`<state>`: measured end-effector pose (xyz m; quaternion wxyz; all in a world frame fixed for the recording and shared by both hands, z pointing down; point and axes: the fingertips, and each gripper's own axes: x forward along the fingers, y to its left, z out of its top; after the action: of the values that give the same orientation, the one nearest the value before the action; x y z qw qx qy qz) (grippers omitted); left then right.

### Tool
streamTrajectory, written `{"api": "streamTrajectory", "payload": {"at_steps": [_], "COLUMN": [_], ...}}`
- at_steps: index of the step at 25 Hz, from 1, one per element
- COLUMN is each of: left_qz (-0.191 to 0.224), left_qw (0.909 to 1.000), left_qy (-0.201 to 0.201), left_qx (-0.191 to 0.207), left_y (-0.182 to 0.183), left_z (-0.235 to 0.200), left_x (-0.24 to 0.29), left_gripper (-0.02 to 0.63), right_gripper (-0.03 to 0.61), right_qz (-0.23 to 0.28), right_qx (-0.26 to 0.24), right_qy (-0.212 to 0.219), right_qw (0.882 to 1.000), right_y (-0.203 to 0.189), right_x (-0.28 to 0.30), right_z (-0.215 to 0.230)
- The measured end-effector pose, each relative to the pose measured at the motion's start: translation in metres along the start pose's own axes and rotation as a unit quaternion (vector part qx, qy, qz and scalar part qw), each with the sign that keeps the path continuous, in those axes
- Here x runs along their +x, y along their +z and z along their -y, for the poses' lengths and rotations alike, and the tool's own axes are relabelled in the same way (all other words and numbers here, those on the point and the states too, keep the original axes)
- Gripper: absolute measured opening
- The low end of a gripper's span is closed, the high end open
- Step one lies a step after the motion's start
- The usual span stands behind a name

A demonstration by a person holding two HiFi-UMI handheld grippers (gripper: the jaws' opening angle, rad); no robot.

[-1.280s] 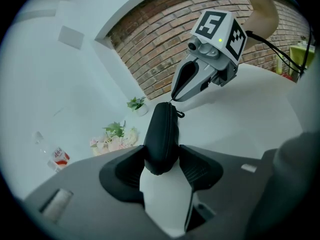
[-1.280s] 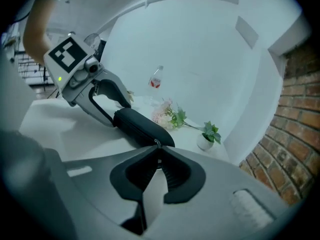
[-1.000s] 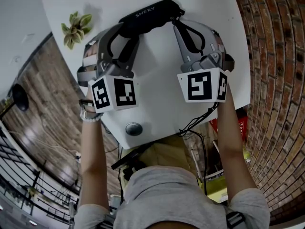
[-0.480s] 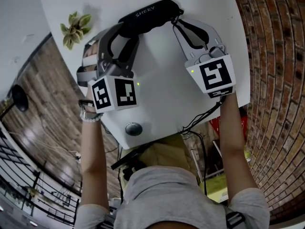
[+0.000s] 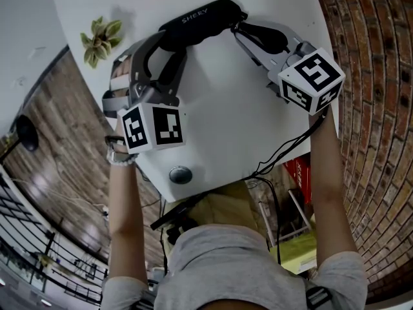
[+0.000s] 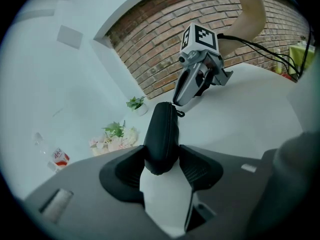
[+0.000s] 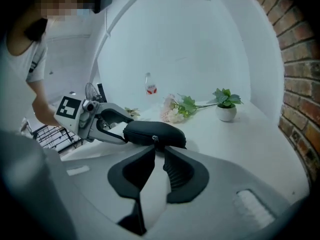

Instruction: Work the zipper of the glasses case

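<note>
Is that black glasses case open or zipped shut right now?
Shut, it seems: the glasses case shows no gap between its halves, and the zipper pull sits at one end.

Head view looks steeply down; opposed gripper views closely share the glasses case.

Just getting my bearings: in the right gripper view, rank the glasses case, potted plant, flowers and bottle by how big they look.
1. glasses case, largest, though nearest the camera.
2. flowers and potted plant, about alike.
3. bottle, smallest, and far back.
</note>
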<state>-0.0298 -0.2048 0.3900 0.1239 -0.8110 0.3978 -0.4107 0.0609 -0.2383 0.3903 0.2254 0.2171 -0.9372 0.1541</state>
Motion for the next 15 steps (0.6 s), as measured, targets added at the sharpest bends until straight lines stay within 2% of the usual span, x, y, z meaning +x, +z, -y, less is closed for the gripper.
{"api": "streamTrajectory", "payload": {"at_steps": [7, 9, 13, 15], "left_qz": [-0.001, 0.0, -0.002, -0.003], "left_qw": [1.0, 1.0, 1.0, 1.0], "left_qy": [-0.001, -0.001, 0.0, -0.002], "left_qx": [0.001, 0.001, 0.001, 0.001], "left_y": [0.0007, 0.0012, 0.0005, 0.0002], "left_z": [0.0, 0.0, 0.0003, 0.0003], "left_x": [0.0, -0.0002, 0.0002, 0.0006], "left_gripper": [0.232, 0.232, 0.232, 0.232], "right_gripper": [0.061, 0.038, 0.031, 0.029], "right_qz": [0.007, 0.005, -0.002, -0.01], "right_qx": [0.036, 0.041, 0.028, -0.004], "right_qy": [0.057, 0.064, 0.064, 0.044], "right_qw": [0.998, 0.997, 0.998, 0.999], "right_y": [0.0043, 0.0052, 0.0056, 0.0069], "right_x": [0.0033, 0.0038, 0.0037, 0.0022], "right_z": [-0.0021, -0.0019, -0.0032, -0.0036]}}
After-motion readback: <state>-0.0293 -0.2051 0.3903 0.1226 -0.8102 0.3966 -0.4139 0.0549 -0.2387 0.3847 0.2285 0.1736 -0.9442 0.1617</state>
